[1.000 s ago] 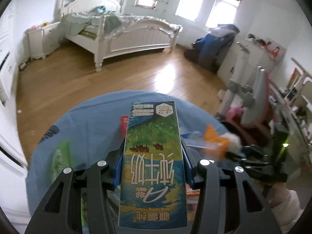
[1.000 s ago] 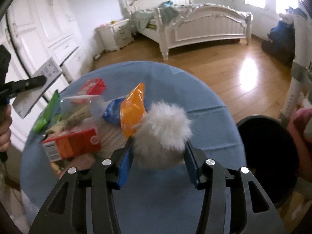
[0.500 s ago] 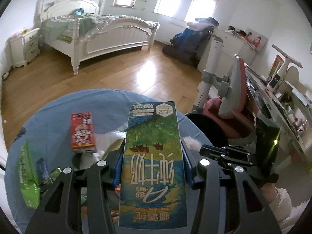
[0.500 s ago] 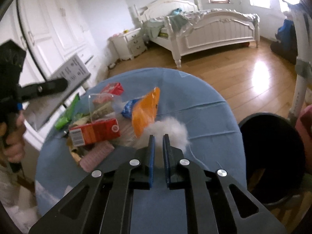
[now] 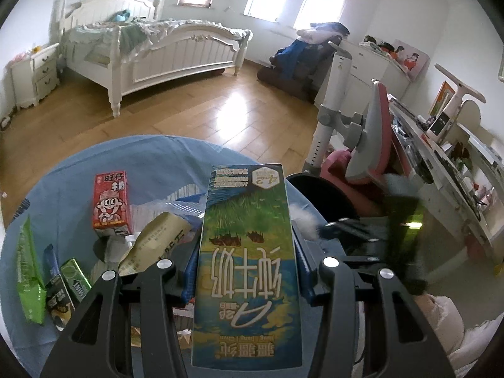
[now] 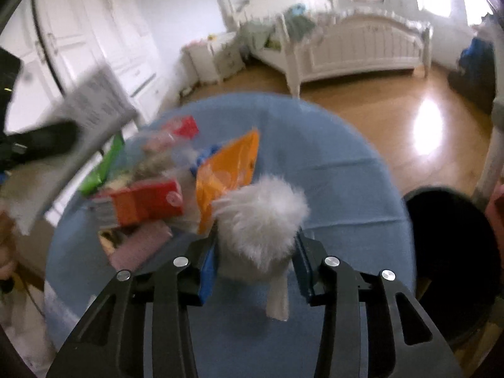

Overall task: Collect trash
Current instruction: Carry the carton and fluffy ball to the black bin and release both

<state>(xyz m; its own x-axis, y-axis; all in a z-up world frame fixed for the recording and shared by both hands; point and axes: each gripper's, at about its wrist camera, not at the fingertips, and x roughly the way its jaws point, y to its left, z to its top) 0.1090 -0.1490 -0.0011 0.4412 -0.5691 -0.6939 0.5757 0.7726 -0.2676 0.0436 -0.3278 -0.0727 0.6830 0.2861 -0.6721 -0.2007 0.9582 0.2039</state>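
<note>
My left gripper (image 5: 245, 271) is shut on a tall green and blue milk carton (image 5: 247, 252) and holds it above the round blue table (image 5: 151, 163). My right gripper (image 6: 255, 271) has its jaws apart around a white fluffy ball (image 6: 261, 217); whether the pads press it I cannot tell. A black trash bin (image 6: 453, 258) stands by the table's right edge and also shows in the left wrist view (image 5: 321, 195). Trash lies on the table: a red drink box (image 5: 110, 201), an orange wrapper (image 6: 226, 170), a red carton (image 6: 148, 204), green packets (image 5: 30, 271).
A white bed (image 5: 157, 53) and a nightstand (image 5: 34, 72) stand across the wooden floor. A pink and grey chair (image 5: 368, 145) and a cluttered desk (image 5: 447, 170) are at the right. White wardrobe doors (image 6: 78, 47) are behind the table.
My right gripper went from open to nearly shut, then opened again around the fluffy ball. My left gripper with the carton swung right, bringing the bin into view.
</note>
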